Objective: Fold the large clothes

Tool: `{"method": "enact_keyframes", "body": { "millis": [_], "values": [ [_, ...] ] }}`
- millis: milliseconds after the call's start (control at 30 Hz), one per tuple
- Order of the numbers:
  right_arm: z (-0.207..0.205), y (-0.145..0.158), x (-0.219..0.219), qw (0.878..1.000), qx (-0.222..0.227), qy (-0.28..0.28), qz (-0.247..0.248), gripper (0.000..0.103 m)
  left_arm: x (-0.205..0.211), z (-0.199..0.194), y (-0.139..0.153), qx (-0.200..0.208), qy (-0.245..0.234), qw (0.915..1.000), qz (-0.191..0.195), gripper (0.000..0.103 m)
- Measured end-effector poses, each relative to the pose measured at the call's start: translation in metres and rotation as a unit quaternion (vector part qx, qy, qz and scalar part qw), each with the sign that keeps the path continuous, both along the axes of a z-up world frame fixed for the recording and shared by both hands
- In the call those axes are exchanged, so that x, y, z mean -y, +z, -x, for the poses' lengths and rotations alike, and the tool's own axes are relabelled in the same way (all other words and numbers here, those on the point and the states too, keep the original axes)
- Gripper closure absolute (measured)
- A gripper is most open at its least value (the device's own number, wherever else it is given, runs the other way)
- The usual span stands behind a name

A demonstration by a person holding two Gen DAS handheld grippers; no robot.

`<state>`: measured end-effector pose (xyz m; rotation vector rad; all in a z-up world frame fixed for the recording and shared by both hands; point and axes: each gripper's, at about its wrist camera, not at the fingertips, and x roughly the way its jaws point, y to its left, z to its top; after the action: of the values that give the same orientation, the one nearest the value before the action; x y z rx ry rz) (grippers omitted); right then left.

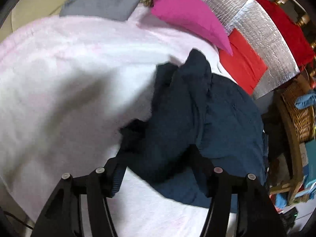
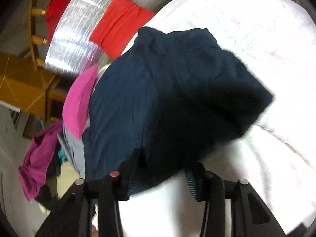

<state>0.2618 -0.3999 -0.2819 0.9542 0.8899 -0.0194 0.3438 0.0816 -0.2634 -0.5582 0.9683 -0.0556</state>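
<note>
open passage: the pale pink blanket (image 1: 69,69) lies bare across the left and near side in the left wrist view, and the same blanket (image 2: 266,49) lies bare to the right of and beyond the navy garment (image 2: 177,88) in the right wrist view. obstructions on the surface: the navy garment (image 1: 197,118) bunched in a heap at centre, the magenta cloth (image 1: 187,13) and grey folded cloth (image 1: 102,2) along the far edge, the red cloth (image 1: 243,59) on the silver foil sheet (image 1: 266,39) beside it. obstructions off the edge: wicker basket (image 1: 300,114) and wooden chair frame (image 2: 35,19), both close beside the surface.
</note>
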Motion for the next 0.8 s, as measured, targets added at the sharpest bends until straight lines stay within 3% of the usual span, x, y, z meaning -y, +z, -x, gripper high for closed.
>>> {"method": "enact_keyframes", "body": {
  "millis": [100,167,200,233,367,533,567,600,667,800],
  "values": [
    [0.021,0.014,0.018,0.999,0.028,0.023,-0.003,0.056,-0.017,0.015,0.018,0.047,0.016,0.9975,-0.051,0.028],
    [0.042,0.028,0.039,0.998,0.051,-0.004,0.032,0.046,-0.024,0.016,0.025,0.075,0.036,0.9933,-0.079,0.022],
    [0.049,0.034,0.052,0.996,0.057,-0.036,0.061,0.029,-0.027,0.013,0.026,0.077,0.037,0.9931,-0.080,0.022],
    [0.054,0.037,0.062,0.993,0.059,-0.061,0.078,0.026,-0.028,0.009,0.024,0.074,0.032,0.9939,-0.076,0.022],
    [0.036,0.026,0.089,0.994,0.044,-0.078,0.063,0.026,-0.022,-0.015,0.002,0.025,0.009,0.9992,-0.031,0.022],
    [0.004,-0.006,0.095,0.998,0.007,-0.055,0.015,0.026,-0.005,-0.033,-0.013,0.009,-0.009,0.9995,-0.029,0.022],
    [-0.004,-0.009,0.093,0.998,0.004,-0.051,0.024,0.026,-0.004,-0.035,-0.016,0.007,-0.010,0.9996,-0.027,0.025],
    [-0.014,-0.012,0.090,0.999,0.004,-0.044,0.030,0.028,-0.004,-0.035,-0.018,0.007,-0.012,0.9997,-0.022,0.036],
    [-0.026,-0.021,0.084,0.999,-0.006,-0.036,0.030,0.048,-0.001,-0.037,-0.020,0.009,-0.030,0.9995,-0.001,0.052],
    [-0.022,-0.006,0.069,0.997,0.009,-0.035,0.066,0.067,0.009,-0.039,-0.010,0.040,-0.041,0.9979,-0.029,0.070]
  ]
}}
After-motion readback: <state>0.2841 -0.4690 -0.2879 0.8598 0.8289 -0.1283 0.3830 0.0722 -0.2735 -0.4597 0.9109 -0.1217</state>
